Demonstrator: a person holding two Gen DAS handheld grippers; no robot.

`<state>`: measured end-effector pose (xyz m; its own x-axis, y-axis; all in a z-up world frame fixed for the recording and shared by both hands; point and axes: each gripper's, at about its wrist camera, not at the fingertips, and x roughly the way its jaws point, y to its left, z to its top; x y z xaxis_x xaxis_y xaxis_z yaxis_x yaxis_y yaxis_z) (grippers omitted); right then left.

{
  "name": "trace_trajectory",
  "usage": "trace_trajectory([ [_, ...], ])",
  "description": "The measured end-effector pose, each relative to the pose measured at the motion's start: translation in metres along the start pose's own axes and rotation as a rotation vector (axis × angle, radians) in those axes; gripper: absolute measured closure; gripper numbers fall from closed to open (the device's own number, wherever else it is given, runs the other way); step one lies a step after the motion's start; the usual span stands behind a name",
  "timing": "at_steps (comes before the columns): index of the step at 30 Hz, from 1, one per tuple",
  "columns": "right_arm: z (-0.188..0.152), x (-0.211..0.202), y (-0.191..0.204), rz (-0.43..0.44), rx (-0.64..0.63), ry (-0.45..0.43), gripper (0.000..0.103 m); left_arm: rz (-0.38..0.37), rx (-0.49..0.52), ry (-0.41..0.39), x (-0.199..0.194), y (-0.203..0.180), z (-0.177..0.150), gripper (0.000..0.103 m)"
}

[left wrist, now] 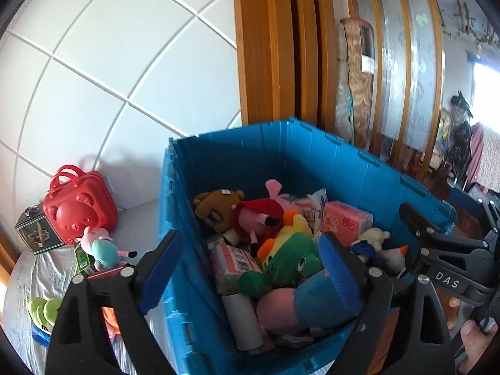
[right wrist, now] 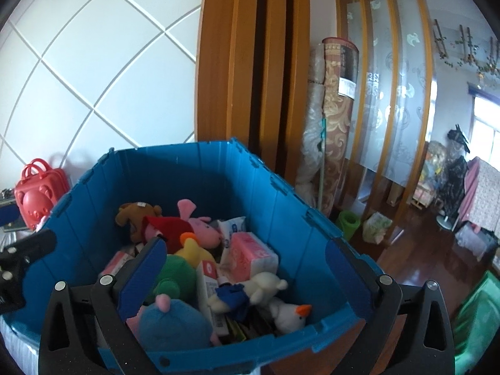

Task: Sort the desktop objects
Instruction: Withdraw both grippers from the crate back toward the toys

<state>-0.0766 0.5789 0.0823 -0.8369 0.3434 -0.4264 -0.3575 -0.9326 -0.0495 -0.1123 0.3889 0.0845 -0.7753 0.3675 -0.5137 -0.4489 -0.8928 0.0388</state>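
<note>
Above the blue crate [right wrist: 218,168], both grippers hang wide, nothing between the jaws.

Left gripper [left wrist: 247,268] and right gripper [right wrist: 247,268] look down on the pile already binned: two pink tissue packs [right wrist: 250,254], a green plush [left wrist: 287,256], a white duck [right wrist: 289,312] and others. Drop step looks finished. Next move: swing left to the near table, where a pig plush [left wrist: 101,247], one red bear case [left wrist: 79,206] and one tin [left wrist: 37,234] wait.

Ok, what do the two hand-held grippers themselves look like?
Both match: the left hand-held gripper and the right hand-held gripper have black plastic frames with cut-out slots, silver round pivot bolts and ribbed blue pads. The right one's side carries white letters "DAS". No cables or sleeves show.
</note>
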Motion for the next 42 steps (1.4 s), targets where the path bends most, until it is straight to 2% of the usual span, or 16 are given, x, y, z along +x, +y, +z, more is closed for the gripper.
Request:
trace_trajectory([
  [5,0.001,-0.015,0.019,0.059,-0.011,-0.025,0.0,0.017,-0.037,-0.03,-0.016,0.023,-0.005,0.014],
  [11,0.005,-0.033,0.056,0.151,-0.026,-0.068,0.0,0.133,-0.084,-0.05,-0.033,0.061,-0.018,0.014],
  [15,0.009,-0.036,0.092,0.233,-0.061,-0.063,0.0,0.171,-0.153,-0.041,-0.04,0.102,-0.029,0.014],
  [21,0.011,-0.044,0.156,0.366,-0.129,-0.075,0.0,0.286,-0.202,-0.049,-0.059,0.164,-0.049,0.014],
  [28,0.01,-0.057,0.233,0.474,-0.197,-0.093,0.0,0.375,-0.264,0.0,-0.071,0.25,-0.086,0.013],
  [33,-0.002,-0.051,0.295,0.554,-0.228,-0.032,0.0,0.423,-0.317,0.035,-0.082,0.316,-0.119,0.013],
  [39,-0.031,-0.038,0.366,0.64,-0.198,0.073,0.0,0.49,-0.368,0.107,-0.095,0.399,-0.167,0.013],
  [42,-0.049,-0.034,0.396,0.641,-0.194,0.121,0.0,0.514,-0.379,0.145,-0.097,0.432,-0.19,0.014],
])
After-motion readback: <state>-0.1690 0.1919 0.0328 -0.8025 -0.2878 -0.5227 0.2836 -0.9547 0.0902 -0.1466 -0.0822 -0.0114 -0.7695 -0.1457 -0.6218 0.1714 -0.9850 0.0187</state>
